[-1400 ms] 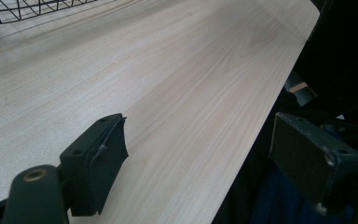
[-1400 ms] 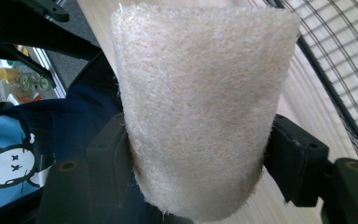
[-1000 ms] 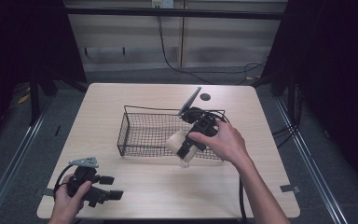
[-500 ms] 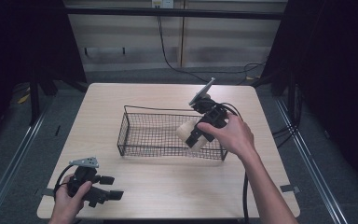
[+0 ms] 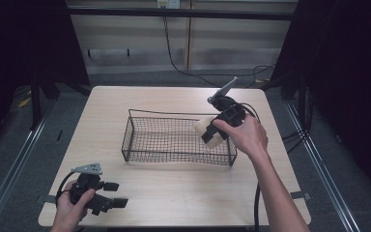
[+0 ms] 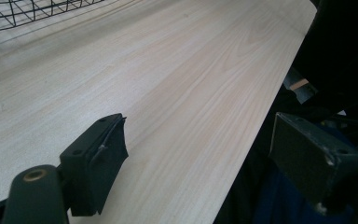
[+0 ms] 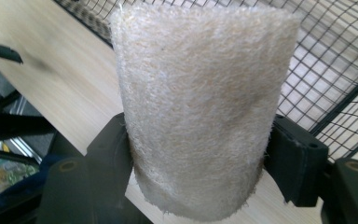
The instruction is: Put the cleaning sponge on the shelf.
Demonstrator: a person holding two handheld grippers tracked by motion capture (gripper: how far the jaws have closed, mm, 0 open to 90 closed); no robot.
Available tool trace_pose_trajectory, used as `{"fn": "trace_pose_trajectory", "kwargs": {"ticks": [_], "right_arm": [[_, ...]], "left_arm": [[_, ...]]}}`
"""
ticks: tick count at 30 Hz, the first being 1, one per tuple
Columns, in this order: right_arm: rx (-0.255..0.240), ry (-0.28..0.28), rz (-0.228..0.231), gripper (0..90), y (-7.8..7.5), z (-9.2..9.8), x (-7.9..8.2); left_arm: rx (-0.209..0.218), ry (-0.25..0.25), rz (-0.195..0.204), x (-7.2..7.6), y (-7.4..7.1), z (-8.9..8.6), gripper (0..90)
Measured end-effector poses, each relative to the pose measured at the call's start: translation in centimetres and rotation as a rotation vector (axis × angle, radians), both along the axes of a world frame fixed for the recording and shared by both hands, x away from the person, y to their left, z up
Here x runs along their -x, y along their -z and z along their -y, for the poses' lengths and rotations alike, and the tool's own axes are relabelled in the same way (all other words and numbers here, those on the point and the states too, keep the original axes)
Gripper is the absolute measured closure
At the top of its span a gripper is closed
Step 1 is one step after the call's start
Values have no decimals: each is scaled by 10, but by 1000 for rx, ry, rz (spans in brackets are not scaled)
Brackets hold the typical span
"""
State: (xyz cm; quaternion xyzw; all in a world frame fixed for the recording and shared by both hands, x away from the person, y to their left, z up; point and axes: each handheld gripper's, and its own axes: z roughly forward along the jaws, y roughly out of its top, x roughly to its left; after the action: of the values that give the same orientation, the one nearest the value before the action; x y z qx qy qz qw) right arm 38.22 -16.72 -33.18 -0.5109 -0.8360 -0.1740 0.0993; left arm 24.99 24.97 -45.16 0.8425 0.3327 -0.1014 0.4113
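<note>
My right gripper [image 5: 212, 137] clamps a cream fibrous sponge roll [image 7: 200, 107] over the right end of the wire basket [image 5: 174, 140]. My left gripper [image 6: 205, 154] rests agape near the table [image 5: 183, 193] corner. Risk: the soft roll may compress and slip, or snag the basket's rim.

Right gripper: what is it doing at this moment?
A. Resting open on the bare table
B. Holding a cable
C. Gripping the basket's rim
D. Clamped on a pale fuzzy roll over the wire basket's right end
D: the right gripper has its jaws pressed against both sides of the fuzzy roll, held over the right end of the wire basket.
</note>
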Motion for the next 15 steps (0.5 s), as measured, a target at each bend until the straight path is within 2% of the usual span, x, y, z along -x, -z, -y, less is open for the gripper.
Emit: {"fn": "trace_pose_trajectory", "kwargs": {"ticks": [6,12,15], "right_arm": [[11,43,-1,304,2,8,-4],[21,87,0,304,4,14,-9],[35,117,-15,304,8,17,-12]], "left_arm": [[-7,1,14,0,0,1,181],[-6,-3,12,0,1,1,181],[-7,0,8,0,0,-1,178]]}}
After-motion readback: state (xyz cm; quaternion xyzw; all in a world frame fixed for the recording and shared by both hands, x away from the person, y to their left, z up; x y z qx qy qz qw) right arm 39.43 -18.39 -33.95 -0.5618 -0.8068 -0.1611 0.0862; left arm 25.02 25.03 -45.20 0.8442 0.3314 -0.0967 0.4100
